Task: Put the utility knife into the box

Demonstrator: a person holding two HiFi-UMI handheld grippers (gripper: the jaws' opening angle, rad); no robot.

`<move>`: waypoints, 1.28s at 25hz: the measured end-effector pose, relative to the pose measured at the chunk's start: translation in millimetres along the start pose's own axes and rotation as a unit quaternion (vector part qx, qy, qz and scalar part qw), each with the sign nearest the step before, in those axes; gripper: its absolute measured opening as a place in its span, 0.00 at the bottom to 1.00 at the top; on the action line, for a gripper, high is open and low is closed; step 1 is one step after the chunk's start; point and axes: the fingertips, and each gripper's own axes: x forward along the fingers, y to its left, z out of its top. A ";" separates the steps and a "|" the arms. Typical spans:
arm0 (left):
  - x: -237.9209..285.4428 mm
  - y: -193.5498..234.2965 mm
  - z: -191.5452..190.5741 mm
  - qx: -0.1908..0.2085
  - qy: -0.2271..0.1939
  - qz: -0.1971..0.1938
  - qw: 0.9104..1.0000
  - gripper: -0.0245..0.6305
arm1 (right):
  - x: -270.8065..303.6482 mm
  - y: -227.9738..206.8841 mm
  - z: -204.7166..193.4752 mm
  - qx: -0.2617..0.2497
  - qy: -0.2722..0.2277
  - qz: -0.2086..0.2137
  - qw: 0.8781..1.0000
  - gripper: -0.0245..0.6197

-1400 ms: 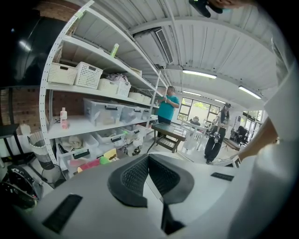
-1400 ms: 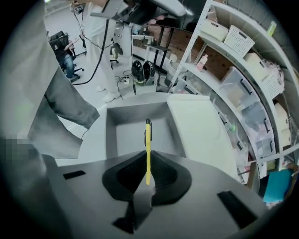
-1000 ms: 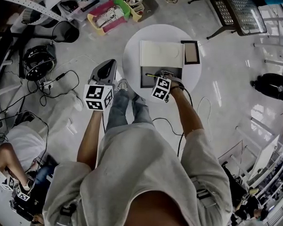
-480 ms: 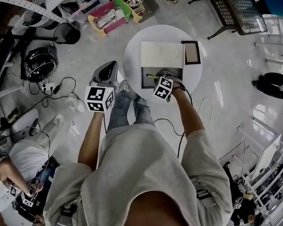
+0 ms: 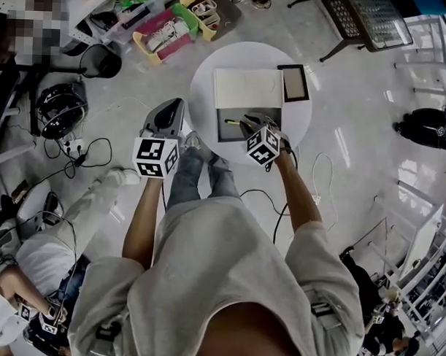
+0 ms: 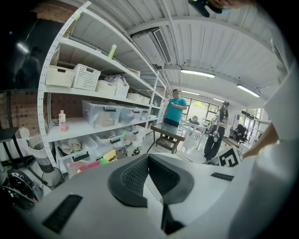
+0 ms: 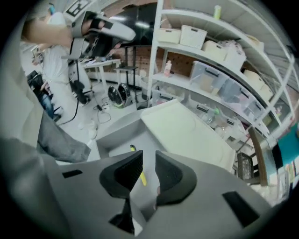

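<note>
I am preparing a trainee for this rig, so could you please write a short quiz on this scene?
1. True or false: the knife lies inside the box.
2. Which gripper hangs over the table? A) left B) right C) both
3. Fill in: the jaws of the left gripper are ____, and those of the right gripper are ____.

Key: 1 true; 2 B; 3 together, apart.
</note>
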 end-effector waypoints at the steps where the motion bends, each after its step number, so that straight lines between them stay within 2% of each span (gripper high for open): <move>1: 1.6 -1.0 1.4 0.001 0.000 -0.002 1.000 0.07 | -6.6 -5.1 3.6 0.036 -0.017 -0.010 0.999 0.19; 3: 4.8 -3.8 3.8 0.004 0.000 -0.007 1.000 0.07 | -21.9 -17.7 9.2 0.122 -0.057 -0.034 0.990 0.18; 4: 6.1 -5.2 4.6 0.005 -0.001 -0.010 1.000 0.07 | -30.0 -24.9 10.6 0.168 -0.078 -0.047 0.982 0.17; 6: 8.2 -8.1 5.8 0.009 -0.001 -0.016 1.000 0.07 | -43.7 -38.6 5.5 0.254 -0.115 -0.075 0.957 0.16; 9: 10.6 -12.3 8.5 0.013 -0.002 -0.023 1.000 0.07 | -63.0 -53.0 -8.0 0.364 -0.161 -0.108 0.911 0.15; 12: 13.1 -16.4 11.7 0.017 -0.003 -0.029 0.999 0.07 | -80.5 -61.3 -20.1 0.436 -0.192 -0.130 0.869 0.13; 14: 15.0 -18.4 13.6 0.019 -0.004 -0.032 0.999 0.07 | -90.3 -65.0 -24.8 0.456 -0.205 -0.143 0.854 0.11; 16: 16.6 -21.2 17.4 0.021 -0.006 -0.035 0.999 0.07 | -101.5 -68.8 -25.7 0.449 -0.208 -0.162 0.854 0.09; 19: 18.5 -25.9 25.7 0.024 -0.013 -0.040 0.999 0.07 | -122.0 -76.2 -19.5 0.407 -0.207 -0.201 0.867 0.09; 22: 17.9 -26.5 36.8 0.030 -0.025 -0.043 0.998 0.07 | -140.3 -83.0 -3.2 0.378 -0.220 -0.224 0.871 0.09; 27: 12.5 -24.5 63.8 0.042 -0.050 -0.041 0.997 0.07 | -171.6 -98.9 29.0 0.348 -0.257 -0.249 0.866 0.08; 32: 7.2 -21.2 98.6 0.062 -0.082 -0.044 0.994 0.07 | -203.1 -117.0 56.2 0.327 -0.296 -0.273 0.855 0.08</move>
